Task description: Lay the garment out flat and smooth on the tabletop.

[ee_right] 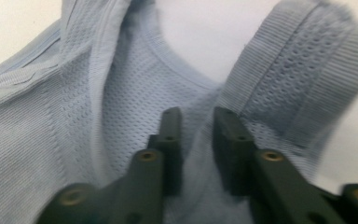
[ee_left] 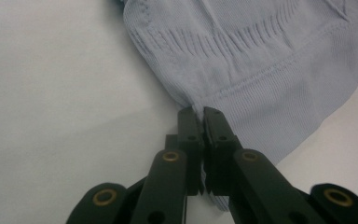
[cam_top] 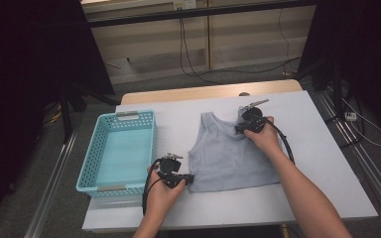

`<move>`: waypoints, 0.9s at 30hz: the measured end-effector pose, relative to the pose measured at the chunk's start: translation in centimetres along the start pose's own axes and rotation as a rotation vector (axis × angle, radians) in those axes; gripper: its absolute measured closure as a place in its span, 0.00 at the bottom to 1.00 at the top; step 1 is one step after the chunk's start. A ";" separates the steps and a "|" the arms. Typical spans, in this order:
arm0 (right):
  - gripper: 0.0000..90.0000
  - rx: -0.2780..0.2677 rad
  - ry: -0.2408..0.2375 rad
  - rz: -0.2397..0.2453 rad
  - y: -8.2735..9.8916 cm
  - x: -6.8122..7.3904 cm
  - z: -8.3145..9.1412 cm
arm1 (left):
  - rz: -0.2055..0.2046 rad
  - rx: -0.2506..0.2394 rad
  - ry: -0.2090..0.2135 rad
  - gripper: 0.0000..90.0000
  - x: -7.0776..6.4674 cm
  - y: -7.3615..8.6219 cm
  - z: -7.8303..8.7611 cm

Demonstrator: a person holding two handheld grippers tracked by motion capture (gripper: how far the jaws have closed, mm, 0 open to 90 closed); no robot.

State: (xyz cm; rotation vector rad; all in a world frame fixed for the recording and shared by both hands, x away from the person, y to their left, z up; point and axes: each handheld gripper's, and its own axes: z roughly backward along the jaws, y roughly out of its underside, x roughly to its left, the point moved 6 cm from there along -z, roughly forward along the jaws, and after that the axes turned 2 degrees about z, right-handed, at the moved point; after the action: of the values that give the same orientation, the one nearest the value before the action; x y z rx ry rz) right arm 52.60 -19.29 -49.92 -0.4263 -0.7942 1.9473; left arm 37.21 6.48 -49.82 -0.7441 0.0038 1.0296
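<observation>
Lower centre of the high view: left gripper (cam_top: 187, 179) clamped tight on the lower left corner of the pale blue tank top (cam_top: 230, 156), jaws pressed together on the hem in the left gripper view (ee_left: 199, 116). Left forearm up from the bottom edge, hand wrapped round the gripper body, jaws aimed toward frame right.

Centre: tank top spread flat on the white table (cam_top: 317, 163) (just right of the turquoise basket (cam_top: 92, 166)), long axis running from hem at the bottom to straps at the top, neckline toward the far edge.

Right of centre: right gripper (cam_top: 238, 128) over the strap area, jaws parted a little (ee_right: 196, 126), fabric (ee_right: 140, 93) between them but not pinched. Right forearm slanting in from the lower right corner, hand palm-down.
</observation>
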 end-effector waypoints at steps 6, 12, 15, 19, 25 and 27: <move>0.64 -0.050 0.030 0.001 -0.7 -1.4 2.5 | -0.001 0.004 0.000 0.97 0.0 0.0 0.0; 0.58 -0.072 0.082 -0.029 -0.6 -3.5 4.3 | -0.002 0.000 -0.003 0.97 0.0 0.0 0.0; 0.61 -0.068 0.120 -0.051 -0.2 -4.7 4.6 | -0.001 -0.001 -0.003 0.97 0.0 0.0 0.0; 0.63 -0.044 0.159 -0.067 0.7 -6.0 4.2 | 0.001 -0.001 -0.001 0.97 0.0 0.0 0.0; 0.64 -0.006 0.142 -0.089 1.7 -6.1 2.3 | 0.001 0.002 0.003 0.97 0.1 0.0 0.0; 0.64 -0.009 0.127 -0.078 1.6 -5.6 1.9 | 0.000 0.002 0.003 0.97 0.1 0.0 0.0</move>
State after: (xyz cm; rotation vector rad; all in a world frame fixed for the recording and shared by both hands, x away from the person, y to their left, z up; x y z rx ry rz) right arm 53.19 -25.40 -49.85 -0.5116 -0.7271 1.8262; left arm 37.26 6.51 -49.87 -0.7438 0.0076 1.0288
